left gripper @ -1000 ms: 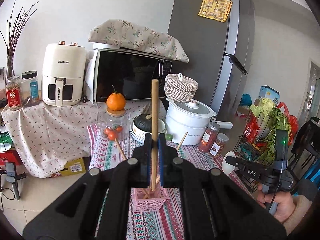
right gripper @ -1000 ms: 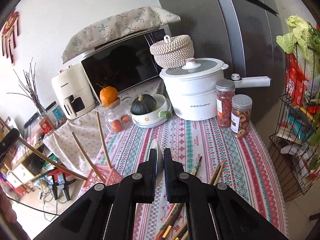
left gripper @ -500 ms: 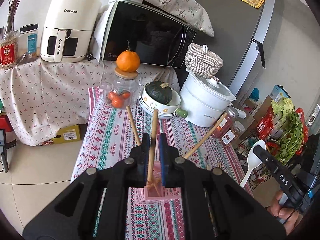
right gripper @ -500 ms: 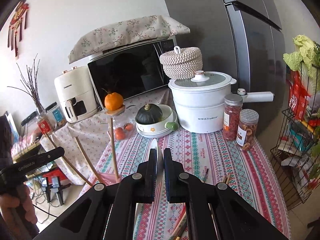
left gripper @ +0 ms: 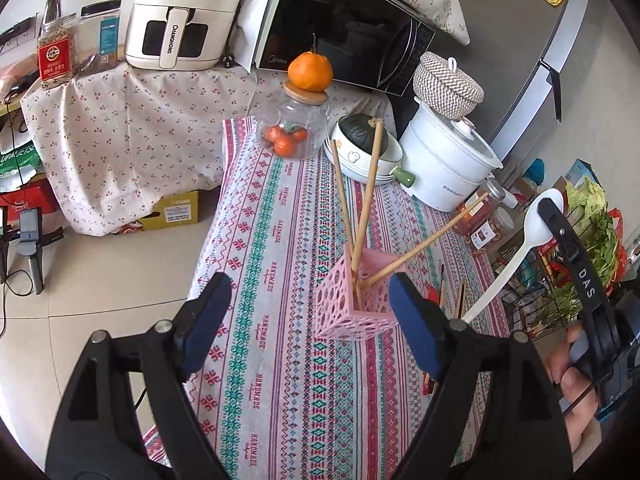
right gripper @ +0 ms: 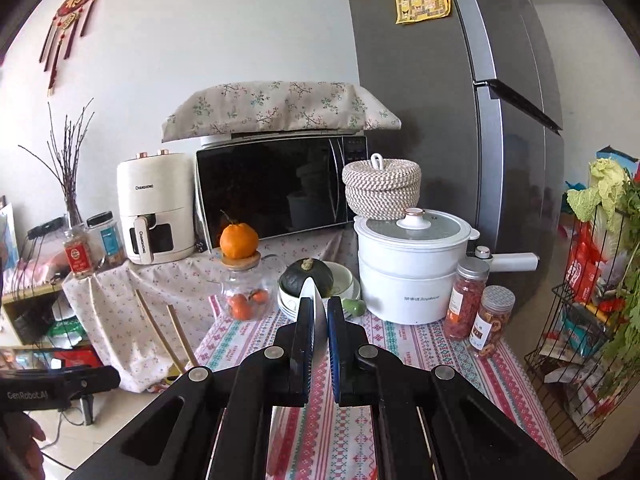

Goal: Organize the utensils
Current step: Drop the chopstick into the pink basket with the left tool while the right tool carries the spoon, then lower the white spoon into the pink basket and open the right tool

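Observation:
A pink lattice utensil holder [left gripper: 354,300] stands on the patterned tablecloth with three wooden chopsticks [left gripper: 366,196] leaning in it. My left gripper [left gripper: 310,314] is open and empty, its jaws wide apart just above and in front of the holder. My right gripper [right gripper: 319,312] is shut on a white spoon [right gripper: 312,296]; in the left wrist view the spoon [left gripper: 516,248] hangs to the right of the holder. Loose chopsticks [left gripper: 460,300] lie on the cloth right of the holder. Two chopstick tops [right gripper: 160,332] show at the left of the right wrist view.
At the table's far end stand a glass jar with an orange [left gripper: 298,120], a bowl with a squash [left gripper: 362,148], a white pot [left gripper: 448,164] and two spice jars [right gripper: 480,312]. A wire rack of vegetables [right gripper: 588,320] is at the right. Microwave [right gripper: 276,188] and air fryer [right gripper: 154,208] stand behind.
My left gripper has opened and let go of the chopstick, which now leans in the pink holder. The left gripper has risen and tilted down. The right gripper has levelled, still holding the spoon.

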Demonstrator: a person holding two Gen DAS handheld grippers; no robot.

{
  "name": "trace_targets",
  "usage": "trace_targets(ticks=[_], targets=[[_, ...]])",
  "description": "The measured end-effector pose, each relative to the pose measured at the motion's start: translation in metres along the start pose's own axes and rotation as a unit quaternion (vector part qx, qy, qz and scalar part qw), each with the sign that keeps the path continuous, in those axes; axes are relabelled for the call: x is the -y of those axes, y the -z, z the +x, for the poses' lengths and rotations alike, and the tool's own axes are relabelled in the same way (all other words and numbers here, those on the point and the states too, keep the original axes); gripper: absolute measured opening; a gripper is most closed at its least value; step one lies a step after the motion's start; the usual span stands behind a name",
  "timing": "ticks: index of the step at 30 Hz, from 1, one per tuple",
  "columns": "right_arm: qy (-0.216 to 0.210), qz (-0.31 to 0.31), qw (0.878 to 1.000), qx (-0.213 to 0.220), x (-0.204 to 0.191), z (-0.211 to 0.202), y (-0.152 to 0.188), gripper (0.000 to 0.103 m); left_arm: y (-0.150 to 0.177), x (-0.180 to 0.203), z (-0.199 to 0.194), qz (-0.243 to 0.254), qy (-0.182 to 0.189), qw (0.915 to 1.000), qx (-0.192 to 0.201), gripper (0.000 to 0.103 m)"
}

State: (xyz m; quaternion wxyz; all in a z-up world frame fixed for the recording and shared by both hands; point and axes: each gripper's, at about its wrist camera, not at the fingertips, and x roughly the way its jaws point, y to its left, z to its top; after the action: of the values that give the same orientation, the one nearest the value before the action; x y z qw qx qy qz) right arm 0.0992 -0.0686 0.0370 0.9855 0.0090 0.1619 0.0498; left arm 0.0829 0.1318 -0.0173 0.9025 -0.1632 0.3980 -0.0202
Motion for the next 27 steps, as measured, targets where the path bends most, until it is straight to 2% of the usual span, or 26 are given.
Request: trace_targets(ticks=[3, 8, 14, 19, 21, 25, 27], targets=[[0.009, 0.007, 1.0, 0.012, -0.017, 0.009, -0.002, 0.007, 0.005, -0.006, 0.0, 0.014, -0.01, 0.9998, -0.01, 0.082], [0.047, -0.028, 0.998, 0.029, -0.044, 0.031, 0.005, 0.007, 0.009, -0.016, 0.0, 0.009, -0.007, 0.9996, -0.024, 0.082], [0.053, -0.03, 0.998, -0.003, -0.056, 0.054, 0.023, 0.007, 0.005, -0.019, -0.002, -0.002, -0.003, 0.9997, -0.025, 0.082], [0.041, -0.03, 0.998, -0.03, -0.054, 0.06, 0.033, 0.009, 0.004, -0.019, -0.001, -0.002, -0.004, 0.9997, -0.024, 0.084], [0.034, -0.027, 0.999, -0.034, -0.05, 0.058, 0.032, 0.014, 0.004, -0.018, -0.001, -0.001, -0.007, 0.9997, -0.025, 0.084], [0.012, -0.009, 0.999, -0.04, -0.032, 0.046, 0.022, 0.051, 0.006, -0.014, -0.002, 0.007, -0.014, 0.9996, -0.024, 0.085], [0.007, -0.006, 0.999, -0.043, -0.02, 0.037, 0.016, 0.062, 0.008, -0.01, -0.002, 0.014, -0.019, 0.9994, -0.024, 0.088]])
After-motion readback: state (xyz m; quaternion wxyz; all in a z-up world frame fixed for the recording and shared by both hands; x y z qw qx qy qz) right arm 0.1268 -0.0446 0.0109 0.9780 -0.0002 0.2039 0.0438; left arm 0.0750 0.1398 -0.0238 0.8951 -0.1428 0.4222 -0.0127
